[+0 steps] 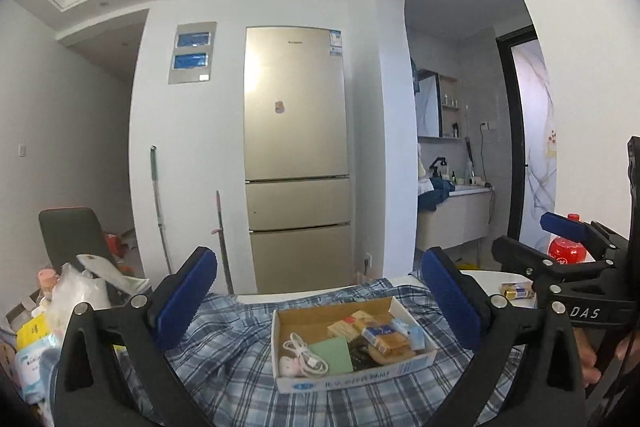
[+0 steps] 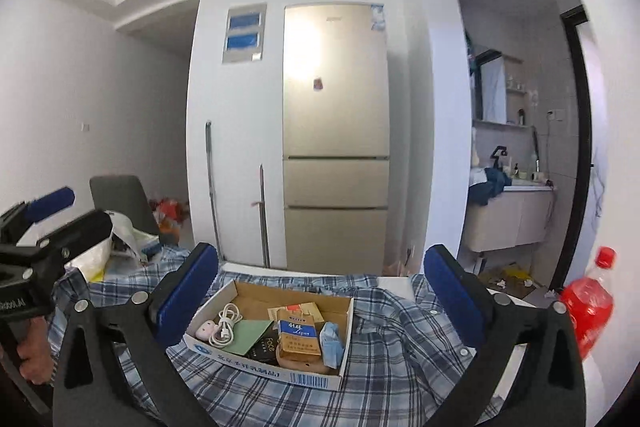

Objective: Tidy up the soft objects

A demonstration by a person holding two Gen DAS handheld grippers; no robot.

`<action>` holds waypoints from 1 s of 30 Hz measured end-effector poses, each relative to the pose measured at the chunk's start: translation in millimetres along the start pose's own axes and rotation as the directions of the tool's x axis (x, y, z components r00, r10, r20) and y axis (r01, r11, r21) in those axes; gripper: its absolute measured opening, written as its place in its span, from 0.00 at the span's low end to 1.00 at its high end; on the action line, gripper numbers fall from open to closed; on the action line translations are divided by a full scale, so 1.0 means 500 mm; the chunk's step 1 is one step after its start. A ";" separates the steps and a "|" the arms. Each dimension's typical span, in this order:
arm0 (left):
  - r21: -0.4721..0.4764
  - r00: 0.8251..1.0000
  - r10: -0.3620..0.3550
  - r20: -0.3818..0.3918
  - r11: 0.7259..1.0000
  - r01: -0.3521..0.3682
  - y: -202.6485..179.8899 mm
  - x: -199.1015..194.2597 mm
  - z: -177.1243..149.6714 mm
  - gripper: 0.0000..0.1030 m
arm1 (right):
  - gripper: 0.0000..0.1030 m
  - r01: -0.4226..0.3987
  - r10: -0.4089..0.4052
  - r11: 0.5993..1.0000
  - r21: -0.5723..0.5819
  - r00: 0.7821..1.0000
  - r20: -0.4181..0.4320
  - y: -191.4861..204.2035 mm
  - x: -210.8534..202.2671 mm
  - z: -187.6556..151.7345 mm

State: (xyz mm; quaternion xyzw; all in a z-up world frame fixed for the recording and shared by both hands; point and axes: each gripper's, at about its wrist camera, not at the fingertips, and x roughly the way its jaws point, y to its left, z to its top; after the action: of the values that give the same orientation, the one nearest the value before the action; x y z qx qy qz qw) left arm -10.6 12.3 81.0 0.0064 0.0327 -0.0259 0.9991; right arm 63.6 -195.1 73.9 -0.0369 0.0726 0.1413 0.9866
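A blue plaid shirt [image 1: 224, 343] [image 2: 400, 347] lies rumpled over the table. On it sits a low cardboard box [image 1: 360, 379] [image 2: 260, 367] holding a white cable [image 1: 304, 351], cigarette packs [image 2: 298, 337], a crumpled blue face mask [image 2: 332, 343] and other small items. My left gripper [image 1: 320, 295] hovers level above the shirt, open and empty, with the box framed between its blue pads. My right gripper [image 2: 320, 291] is likewise open and empty over the box. Each gripper also shows at the edge of the other's view, the right gripper [image 1: 532, 239] and the left gripper [image 2: 68, 217].
A red bottle [image 1: 568, 251] [image 2: 586, 307] stands on the white table at the right. Plastic bags and packets [image 1: 76, 291] pile up at the left beside a dark chair [image 1: 72, 239]. A gold fridge [image 1: 296, 147] and two leaning poles stand behind.
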 end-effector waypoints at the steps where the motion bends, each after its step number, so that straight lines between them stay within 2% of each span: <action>1: -0.007 1.000 0.000 0.005 1.000 0.000 0.001 -0.014 -0.012 1.00 | 1.00 -0.003 0.003 1.000 -0.001 1.000 0.002 0.001 -0.009 -0.007; 6: -0.030 1.000 0.008 0.024 1.000 -0.007 0.005 -0.051 -0.073 1.00 | 1.00 -0.006 0.006 1.000 -0.007 1.000 -0.004 0.006 -0.039 -0.070; 11: 0.026 1.000 0.015 -0.005 1.000 -0.015 -0.016 -0.041 -0.135 1.00 | 1.00 -0.003 0.004 1.000 -0.018 0.999 0.040 0.002 -0.050 -0.142; 14: 0.042 0.999 0.009 -0.045 0.999 -0.007 -0.024 -0.025 -0.168 1.00 | 1.00 -0.021 0.021 1.000 -0.015 1.000 -0.008 0.001 -0.031 -0.152; 17: 0.066 0.998 0.015 -0.053 0.998 -0.011 -0.035 -0.022 -0.171 1.00 | 1.00 -0.018 0.018 1.000 -0.012 1.000 -0.007 -0.002 -0.030 -0.156; 24: 0.031 0.999 0.014 -0.044 0.999 -0.013 -0.021 -0.025 -0.171 1.00 | 1.00 -0.009 0.009 1.000 -0.020 1.000 0.013 -0.002 -0.047 -0.160; 27: 0.030 0.999 -0.009 -0.052 1.000 0.011 -0.021 -0.023 -0.171 1.00 | 1.00 -0.005 0.005 1.000 -0.010 1.000 0.024 -0.005 -0.055 -0.160; 30: 0.038 0.999 -0.004 -0.045 0.999 0.005 -0.024 -0.027 -0.170 1.00 | 1.00 -0.004 0.004 1.000 -0.002 1.000 0.026 -0.006 -0.057 -0.160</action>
State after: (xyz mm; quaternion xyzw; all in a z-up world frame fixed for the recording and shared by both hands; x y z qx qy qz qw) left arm -30.1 2.0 -2.9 0.0260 0.0546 -0.0287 0.9978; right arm 26.8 -213.4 -0.5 -0.0358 0.0596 0.1440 0.9871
